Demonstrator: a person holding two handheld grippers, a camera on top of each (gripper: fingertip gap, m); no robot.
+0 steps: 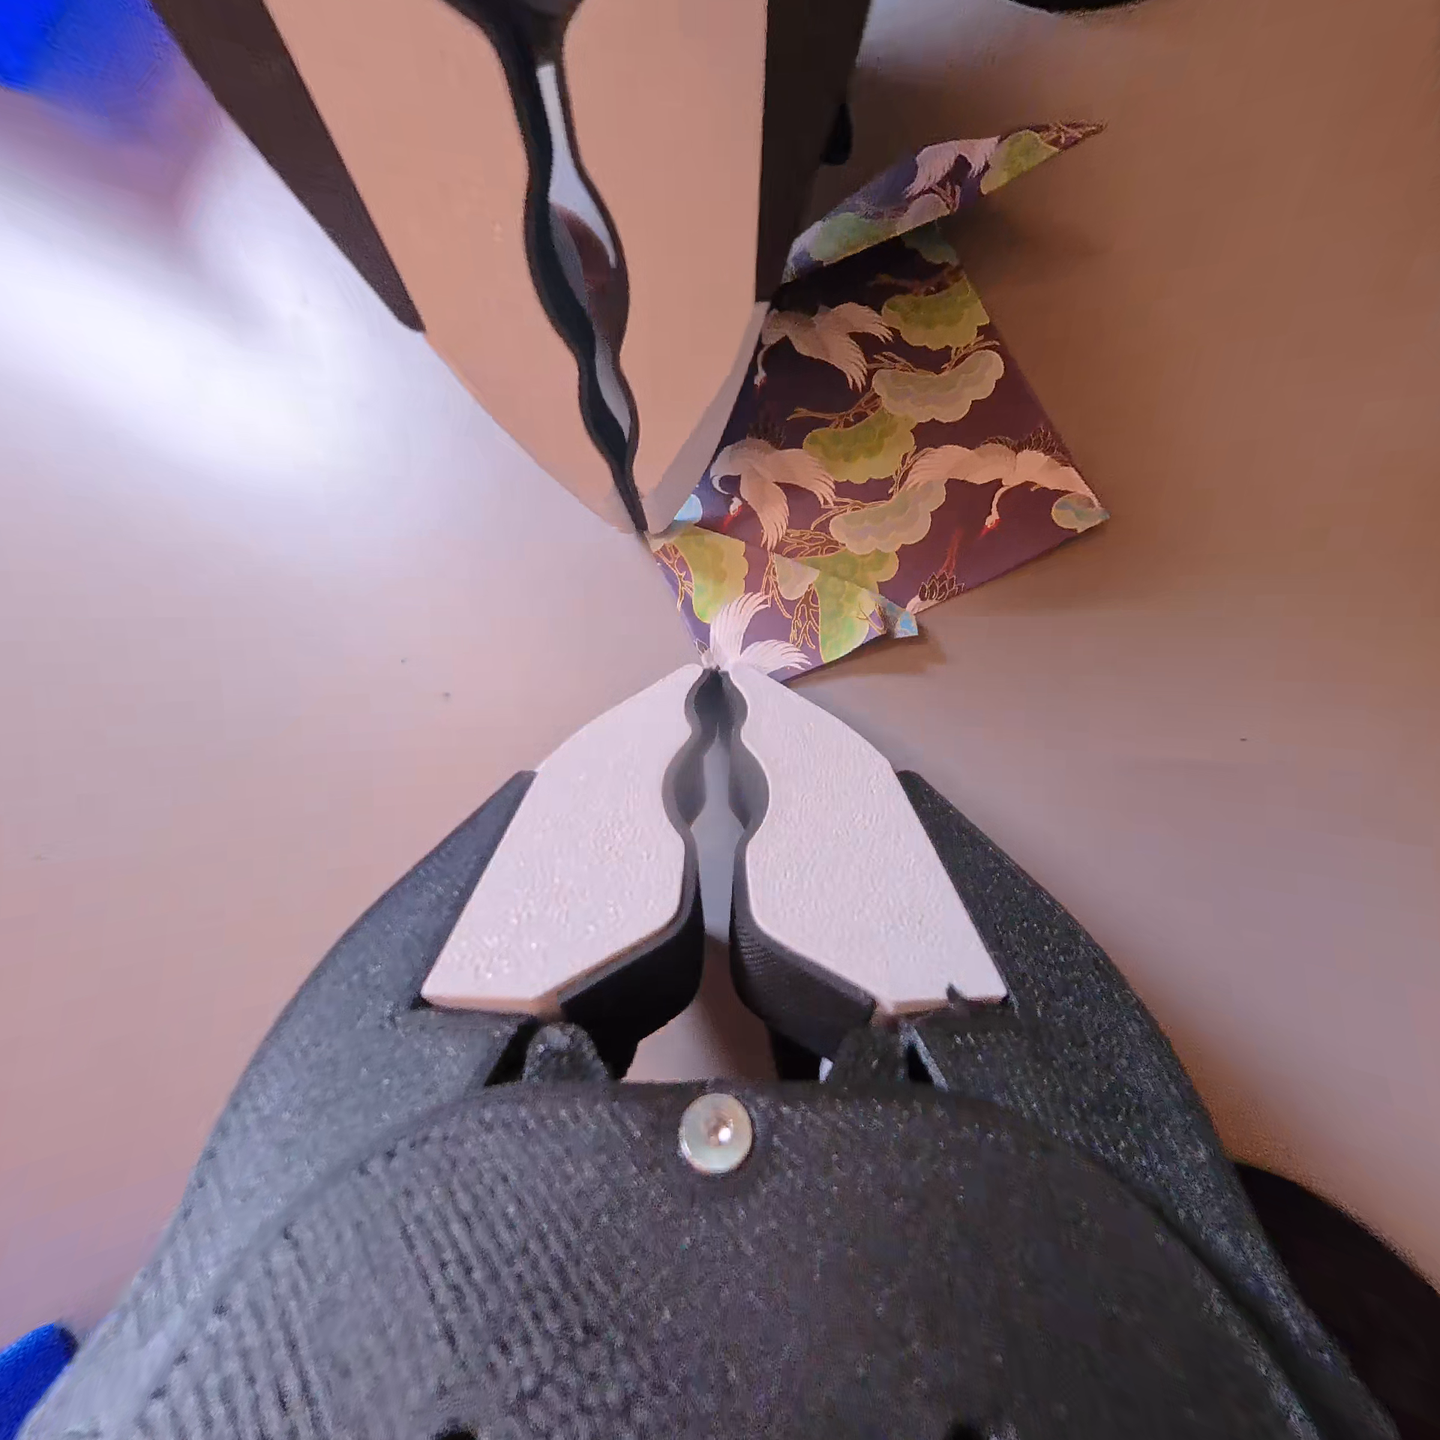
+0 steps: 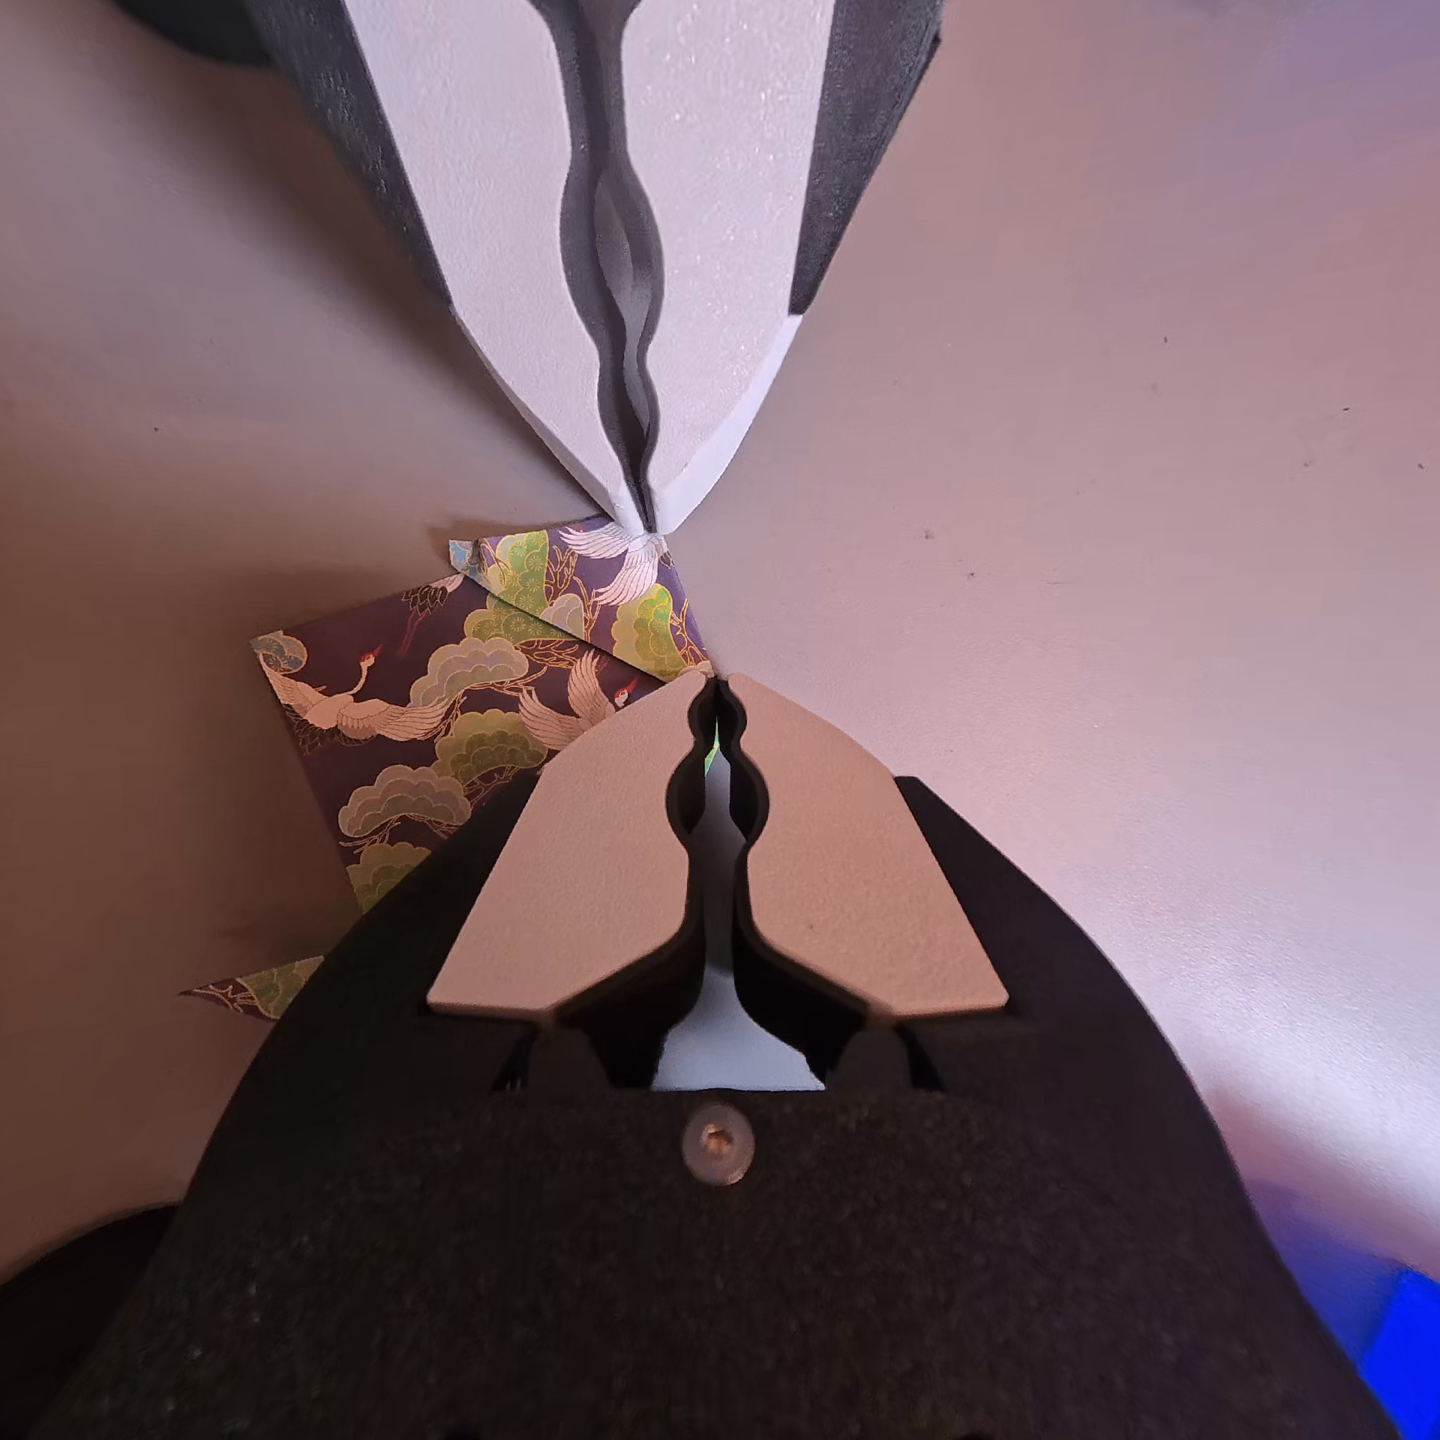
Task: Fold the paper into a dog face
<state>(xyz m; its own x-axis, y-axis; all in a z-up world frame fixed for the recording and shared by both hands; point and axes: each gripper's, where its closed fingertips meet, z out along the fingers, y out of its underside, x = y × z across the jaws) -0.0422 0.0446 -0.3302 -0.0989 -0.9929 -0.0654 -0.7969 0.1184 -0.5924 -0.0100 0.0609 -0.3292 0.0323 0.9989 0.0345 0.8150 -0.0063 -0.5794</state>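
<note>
Jaws of left gripper (image 1: 713, 676) and right gripper (image 2: 715, 686), both closed on neighbouring paper (image 1: 896, 467) corners, should pull evenly and low over the desk (image 1: 312, 623) so the crease stays straight.

Bare table (image 1: 273, 623) all round; only the paper (image 1: 896, 436) (part-folded) between both claws.

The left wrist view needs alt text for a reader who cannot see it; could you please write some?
The left gripper pinches a corner of the patterned paper, which lies folded on a pale table. The right gripper, shut, meets the paper's edge from above.
</note>
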